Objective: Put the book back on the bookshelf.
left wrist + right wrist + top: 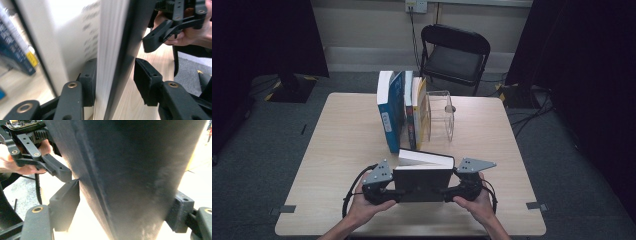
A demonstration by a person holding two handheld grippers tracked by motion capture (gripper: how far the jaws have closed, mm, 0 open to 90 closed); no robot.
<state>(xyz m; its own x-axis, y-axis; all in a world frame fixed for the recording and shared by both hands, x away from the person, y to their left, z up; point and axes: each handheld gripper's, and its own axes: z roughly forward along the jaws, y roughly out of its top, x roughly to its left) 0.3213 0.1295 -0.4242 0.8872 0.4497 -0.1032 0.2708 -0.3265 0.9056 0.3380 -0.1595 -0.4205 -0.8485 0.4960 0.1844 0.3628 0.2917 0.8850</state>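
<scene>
Standing in clear rack (pixel 443 116): three books (pixel 404 112); black book (pixel 422 181) outside.

Black book (pixel 422 182) (upright) near table's front

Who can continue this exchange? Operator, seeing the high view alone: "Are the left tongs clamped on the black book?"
Observer: No. In the left gripper view, one pad of the left tongs lies against the pages, and the other stands clear of the black book.
Operator: And the right tongs?
Observer: In the right gripper view, the book's dark cover runs between the right tongs. I cannot tell whether they pinch it.
</scene>
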